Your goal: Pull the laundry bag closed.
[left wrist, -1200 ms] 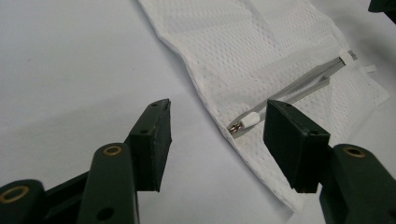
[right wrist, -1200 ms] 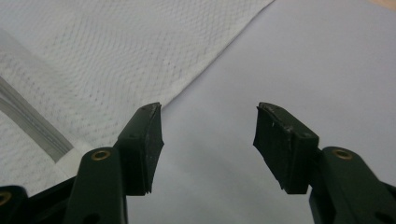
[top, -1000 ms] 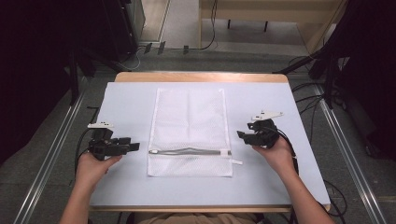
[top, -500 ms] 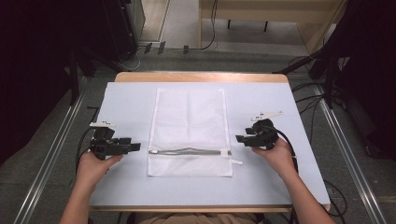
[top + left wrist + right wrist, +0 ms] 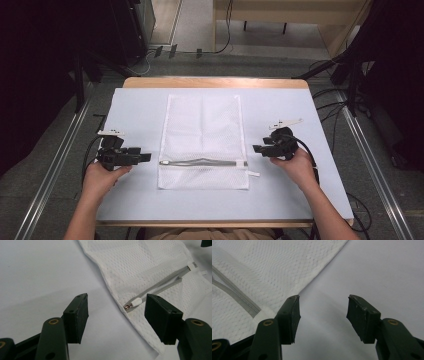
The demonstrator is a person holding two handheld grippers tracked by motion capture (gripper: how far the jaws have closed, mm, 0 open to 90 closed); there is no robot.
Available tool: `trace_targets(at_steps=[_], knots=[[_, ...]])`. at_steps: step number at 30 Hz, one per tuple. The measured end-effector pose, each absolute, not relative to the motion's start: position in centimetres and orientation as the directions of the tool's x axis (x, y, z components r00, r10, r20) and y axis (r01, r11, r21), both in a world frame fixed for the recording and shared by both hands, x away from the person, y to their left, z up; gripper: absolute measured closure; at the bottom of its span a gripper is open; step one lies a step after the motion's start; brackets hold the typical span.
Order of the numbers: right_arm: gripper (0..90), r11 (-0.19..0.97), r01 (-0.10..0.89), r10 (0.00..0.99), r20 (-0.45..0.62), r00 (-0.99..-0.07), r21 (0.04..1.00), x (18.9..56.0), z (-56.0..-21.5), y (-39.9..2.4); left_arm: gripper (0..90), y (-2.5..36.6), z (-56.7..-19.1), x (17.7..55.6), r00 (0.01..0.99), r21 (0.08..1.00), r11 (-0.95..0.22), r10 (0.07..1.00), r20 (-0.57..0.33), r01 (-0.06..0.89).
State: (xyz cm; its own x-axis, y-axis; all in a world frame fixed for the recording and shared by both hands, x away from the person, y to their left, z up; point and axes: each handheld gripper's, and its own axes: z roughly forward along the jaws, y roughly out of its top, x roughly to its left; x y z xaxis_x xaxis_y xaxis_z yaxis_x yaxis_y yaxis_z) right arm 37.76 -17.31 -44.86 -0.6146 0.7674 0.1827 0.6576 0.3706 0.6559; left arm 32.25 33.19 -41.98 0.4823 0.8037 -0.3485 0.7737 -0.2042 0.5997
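Note:
A white mesh bag (image 5: 202,125) lies flat in the middle of the pale table cover (image 5: 135,115), its grey zipper (image 5: 202,162) running across near the front end. My left gripper (image 5: 146,157) rests just left of the bag and points at the zipper's end. In the left gripper view, the left gripper (image 5: 116,301) frames the white zipper pull (image 5: 133,302); its jaws have just been opening and touch nothing. My right gripper (image 5: 256,148) sits just right of the bag. In the right gripper view, the right gripper (image 5: 324,300) stands open over bare cover beside the bag's edge (image 5: 274,267).
The cover lies on a wooden table (image 5: 215,82). Dark stands and cables (image 5: 320,150) surround it, and metal rails (image 5: 55,165) run along the floor at both sides. Bare cover stretches to the left and right of the bag.

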Motion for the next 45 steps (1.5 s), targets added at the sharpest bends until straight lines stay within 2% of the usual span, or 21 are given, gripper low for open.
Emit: trace_targets(at_steps=[34,45], knots=[[48.6,0.388,0.662,0.757,0.188,-0.626,0.641,37.5,-44.6,-16.6,36.8,33.2,-41.7,31.6,0.484,0.595,-0.209,0.803,-0.349,0.776],[50.9,0.457,0.611,0.701,0.161,-0.695,0.647,37.3,-44.3,-13.6,37.4,32.9,-41.9,30.7,0.490,0.584,-0.235,0.809,-0.326,0.777]])
